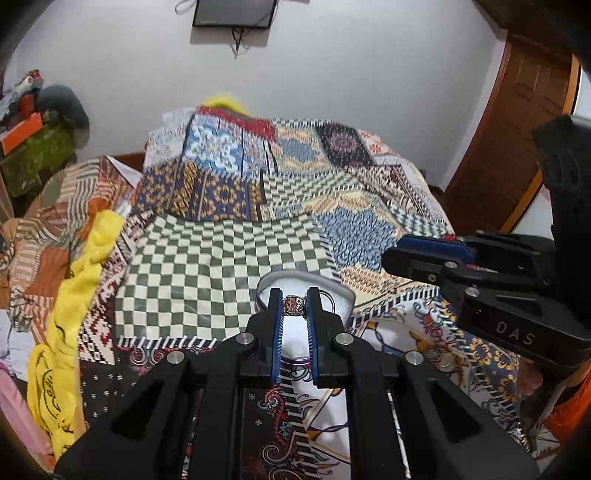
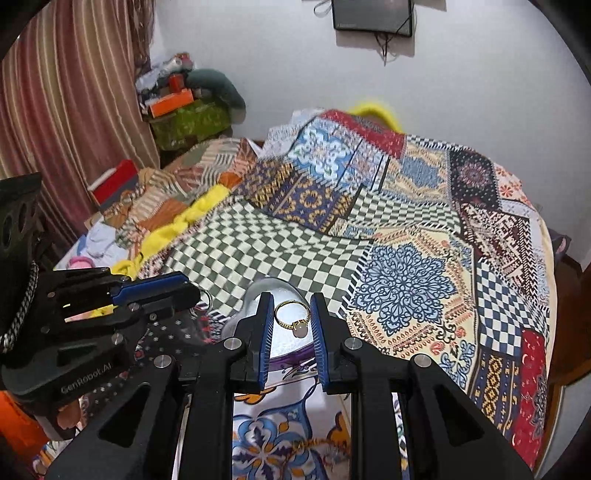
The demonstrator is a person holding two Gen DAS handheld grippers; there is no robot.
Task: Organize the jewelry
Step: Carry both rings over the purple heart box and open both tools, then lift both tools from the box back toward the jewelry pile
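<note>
My left gripper [image 1: 294, 305] is shut on a silver ring with a reddish patterned top [image 1: 294, 306], held over a white tray with a purple rim [image 1: 341, 291] on the bed. My right gripper [image 2: 293, 314] is shut on a gold ring with a pale pink stone [image 2: 291, 318], over the same white tray [image 2: 275, 286]. The right gripper shows at the right of the left wrist view [image 1: 428, 254]. The left gripper shows at the left of the right wrist view [image 2: 177, 291], with a bit of its ring [image 2: 206, 297] visible.
A patchwork quilt [image 1: 229, 236] covers the bed. A yellow cloth [image 1: 74, 295] lies along its left side. A wooden door [image 1: 517, 129] stands at the right. Boxes and clutter [image 2: 177, 110] sit by a striped curtain [image 2: 66, 110]. A dark frame [image 2: 371, 14] hangs on the wall.
</note>
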